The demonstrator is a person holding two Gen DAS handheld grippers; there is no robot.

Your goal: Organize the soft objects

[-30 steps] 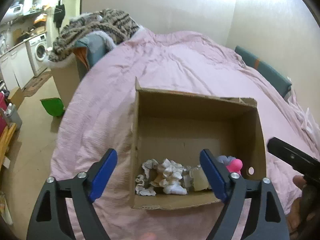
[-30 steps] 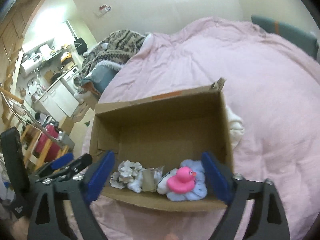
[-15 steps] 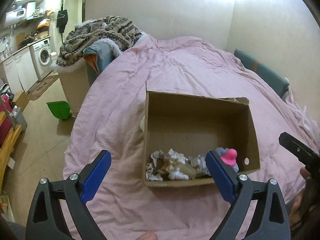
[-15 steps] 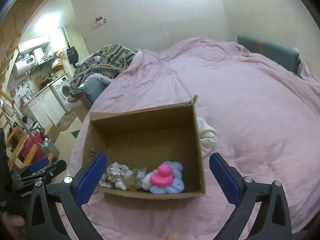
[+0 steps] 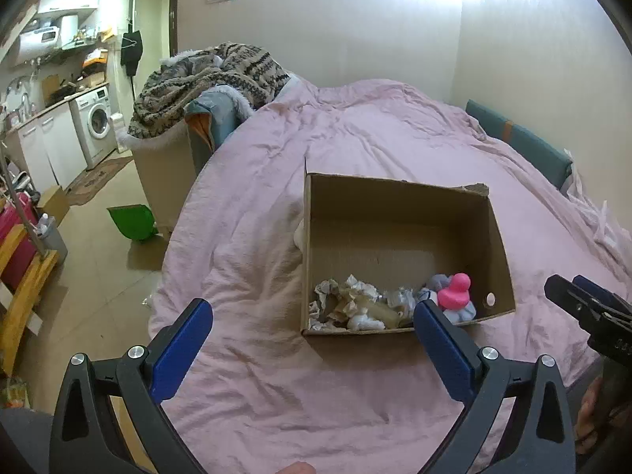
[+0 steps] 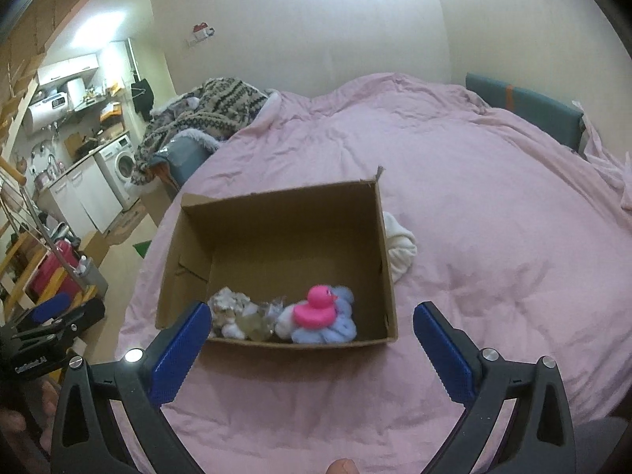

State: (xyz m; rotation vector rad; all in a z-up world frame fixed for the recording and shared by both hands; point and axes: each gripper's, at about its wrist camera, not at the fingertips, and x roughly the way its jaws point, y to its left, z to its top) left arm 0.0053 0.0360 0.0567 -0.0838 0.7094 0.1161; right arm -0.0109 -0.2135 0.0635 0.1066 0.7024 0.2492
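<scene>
Right wrist view: cardboard box (image 6: 272, 237) mid-frame on pink duvet (image 6: 493, 237), pink duck (image 6: 316, 306) on blue cloth (image 6: 335, 324) at its near wall, white cloth (image 6: 401, 251) outside just right. Right gripper (image 6: 310, 335) and left gripper (image 5: 312, 330) both spread wide, holding nothing.

I see a matt brown cardboard box (image 6: 385, 260) on the bed's wrinkled pink cloth cover (image 6: 493, 237). Inside lie a glossy pink plastic duck (image 6: 316, 308), a fluffy pale-blue cloth (image 6: 339, 326) and crumpled white paper (image 5: 355, 292). Each hand-held gripper, left (image 5: 312, 339) and right (image 6: 310, 339), has matt black plastic arms, textured blue pads (image 6: 179, 349) and shiny metal bolts (image 5: 489, 353).
</scene>
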